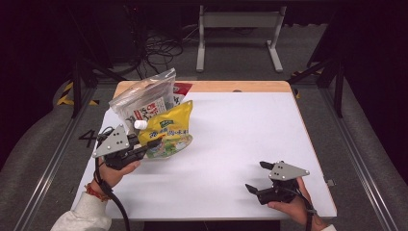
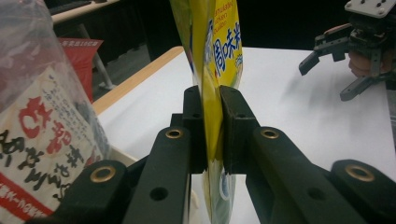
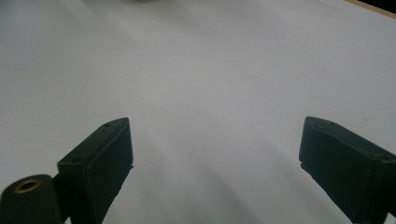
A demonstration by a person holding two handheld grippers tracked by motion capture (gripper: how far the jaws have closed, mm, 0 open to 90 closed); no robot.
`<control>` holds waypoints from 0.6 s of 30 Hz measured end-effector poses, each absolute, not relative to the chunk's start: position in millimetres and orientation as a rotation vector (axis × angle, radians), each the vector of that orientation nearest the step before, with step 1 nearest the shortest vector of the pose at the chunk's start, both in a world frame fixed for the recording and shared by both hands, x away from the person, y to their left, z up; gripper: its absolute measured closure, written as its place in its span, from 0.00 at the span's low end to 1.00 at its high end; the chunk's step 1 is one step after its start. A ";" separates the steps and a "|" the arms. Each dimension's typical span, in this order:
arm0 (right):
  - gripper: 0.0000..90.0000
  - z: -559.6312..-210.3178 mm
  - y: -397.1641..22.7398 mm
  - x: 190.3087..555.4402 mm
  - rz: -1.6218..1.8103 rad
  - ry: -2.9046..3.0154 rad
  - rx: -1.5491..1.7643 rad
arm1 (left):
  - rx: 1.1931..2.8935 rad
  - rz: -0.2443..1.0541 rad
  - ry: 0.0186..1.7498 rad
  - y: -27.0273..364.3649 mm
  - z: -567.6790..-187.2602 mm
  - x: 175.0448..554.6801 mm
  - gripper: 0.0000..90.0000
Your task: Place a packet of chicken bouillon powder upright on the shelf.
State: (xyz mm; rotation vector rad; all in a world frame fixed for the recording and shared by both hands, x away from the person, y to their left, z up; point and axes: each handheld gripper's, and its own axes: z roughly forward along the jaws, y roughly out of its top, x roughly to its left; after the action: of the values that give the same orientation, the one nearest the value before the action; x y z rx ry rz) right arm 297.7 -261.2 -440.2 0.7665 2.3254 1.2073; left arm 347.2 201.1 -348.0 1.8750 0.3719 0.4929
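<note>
- The yellow pouch is pinched edgewise by the left claw; that pinch should be kept firm.
- The right claw, spread and empty above the worktop, should be kept clear.

Inventory, table top:

- Table: one, white surface with a wooden strip along the far edge.
- Yellow snack bag: one, near the left edge, raised off the surface.
- Clear plastic bag: one, at the far-left corner, holding printed packets; how many packets cannot be told.
- Red packet: one, at the far edge, partly hidden behind the clear bag.
- Small white cap-like item: one, between the two bags.
- Handheld grippers: two, the left gripper and the right gripper.
</note>
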 end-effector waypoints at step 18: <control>0.11 -443.4 -255.3 295.7 1.180 2.351 0.748 | 1.837 0.502 0.393 222.7 -343.3 359.6 0.91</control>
State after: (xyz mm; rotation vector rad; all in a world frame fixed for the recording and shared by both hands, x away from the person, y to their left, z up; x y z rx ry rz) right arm 295.7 -255.3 -443.4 0.7475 2.3510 1.1805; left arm 359.6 222.7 -343.3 1.8372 0.3934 0.5023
